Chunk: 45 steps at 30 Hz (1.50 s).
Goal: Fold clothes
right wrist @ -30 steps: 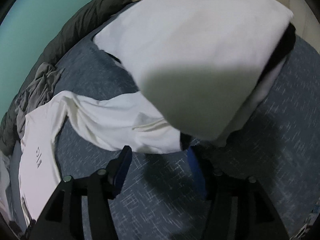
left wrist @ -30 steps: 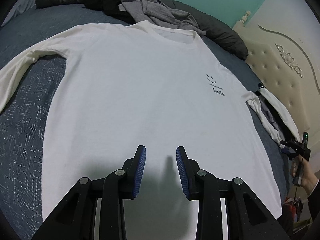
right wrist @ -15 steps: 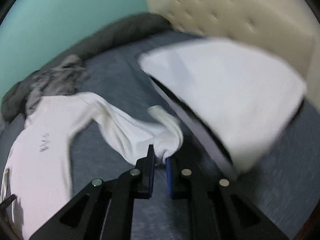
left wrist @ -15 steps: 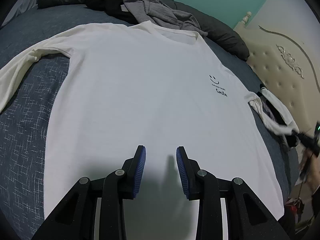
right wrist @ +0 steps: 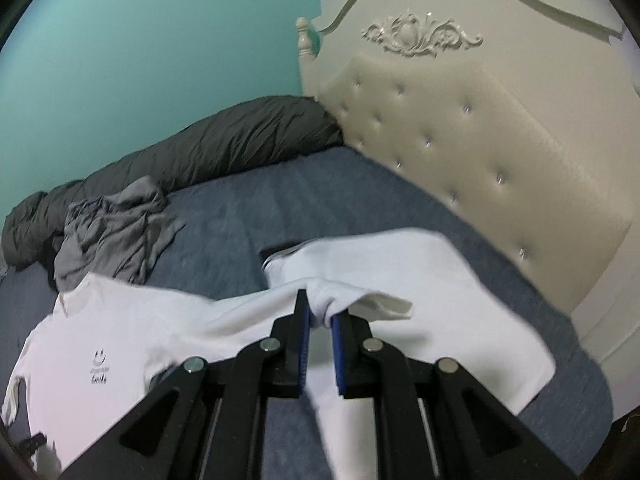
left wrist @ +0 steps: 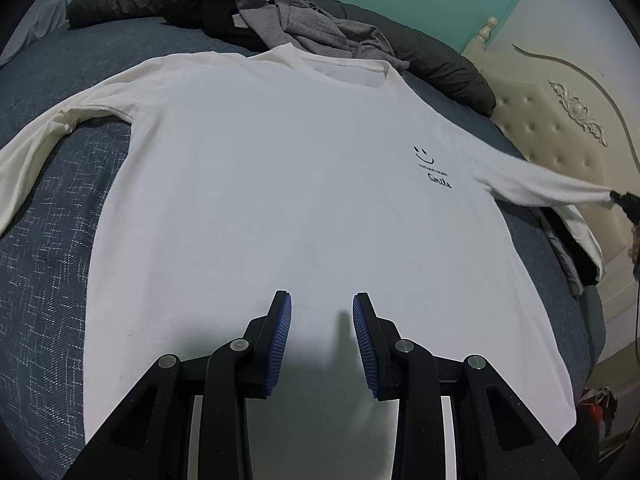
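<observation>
The left tongs point(left wrist: 322, 320) are hovering released, blue pads apart, over the lower middle of the white long-sleeved shirt point(left wrist: 280, 184), close to its hem and gripping nothing. The right tongs point(right wrist: 320, 316) are clenching the cuff of the shirt's sleeve point(right wrist: 332, 300), bunched cloth sticking up between the blue pads; in the left wrist view that sleeve point(left wrist: 540, 188) is stretching out taut toward the headboard side of the bed. The shirt is lying front up and mostly flat across the middle of the blue bed point(left wrist: 48, 240), its small black smiley print and the word "Smile" point(left wrist: 434, 168) showing on the chest, and its other sleeve trailing toward the opposite edge. Beneath the held cuff a folded white garment point(right wrist: 460, 312) is resting near the cream tufted headboard point(right wrist: 480, 140). A crumpled grey garment point(right wrist: 116, 232) and a dark rolled duvet point(right wrist: 224, 148) are lying along the far edge by the teal wall.
</observation>
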Tool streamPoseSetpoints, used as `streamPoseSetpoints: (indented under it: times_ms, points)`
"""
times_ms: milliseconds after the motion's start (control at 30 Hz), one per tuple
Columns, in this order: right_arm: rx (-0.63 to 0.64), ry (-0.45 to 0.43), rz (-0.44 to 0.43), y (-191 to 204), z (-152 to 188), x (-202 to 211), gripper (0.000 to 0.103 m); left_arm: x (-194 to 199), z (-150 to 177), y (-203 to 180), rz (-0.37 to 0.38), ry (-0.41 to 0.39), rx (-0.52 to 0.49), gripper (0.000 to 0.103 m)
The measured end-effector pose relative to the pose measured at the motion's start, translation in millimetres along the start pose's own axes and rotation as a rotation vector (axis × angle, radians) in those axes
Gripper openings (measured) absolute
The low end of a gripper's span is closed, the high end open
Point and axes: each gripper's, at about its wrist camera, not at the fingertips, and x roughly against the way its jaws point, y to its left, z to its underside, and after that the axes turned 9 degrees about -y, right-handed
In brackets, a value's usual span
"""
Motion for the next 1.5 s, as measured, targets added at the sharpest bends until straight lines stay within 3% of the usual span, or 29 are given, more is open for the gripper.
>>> streamPoseSetpoints:
  times_ms: [400, 533, 600, 667, 733, 867, 1100, 1233, 1400, 1500]
  points:
    - [0.048, 0.015, -0.006, -19.0, -45.9, -43.3, 0.009, -9.0, -1.2, 2.0, -0.01, 0.015, -0.004, 0.035]
    - [-0.002, 0.157, 0.053, -41.7, -21.7, -78.1, 0.01, -13.1, -2.1, 0.0, -0.012, 0.021, -0.011, 0.035]
    - [-0.049, 0.269, 0.102, -59.7, 0.2, -97.3, 0.013, -13.4, -1.0, -1.4, -0.014, 0.024, -0.015, 0.035]
    - [-0.086, 0.304, 0.162, -77.6, 17.1, -102.5, 0.017, -13.6, -0.9, -0.7, -0.012, 0.025, -0.013, 0.035]
    - [-0.14, 0.28, 0.18, -94.1, 22.2, -95.9, 0.022, -13.1, -1.0, -0.2, -0.01, 0.023, -0.01, 0.035]
    - [-0.207, 0.232, 0.147, -108.4, 16.7, -87.9, 0.052, -12.3, -1.2, -0.8, 0.0, 0.021, -0.001, 0.035]
    - [-0.247, 0.19, 0.058, -110.9, 0.0, -87.8, 0.054, -13.4, -1.8, -4.1, -0.001, 0.017, -0.01, 0.035]
    - [-0.186, 0.218, 0.108, -92.4, 7.9, -100.4, 0.054, -13.6, -2.6, -1.3, 0.002, 0.022, -0.016, 0.035]
    - [-0.118, 0.07, 0.157, -56.3, 9.3, -70.2, 0.054, -10.8, -3.9, 1.0, 0.004, 0.014, -0.009, 0.041]
    - [-0.132, 0.013, 0.095, -27.6, 14.2, -50.0, 0.055, -7.7, -4.1, 2.8, 0.007, 0.009, 0.001, 0.042]
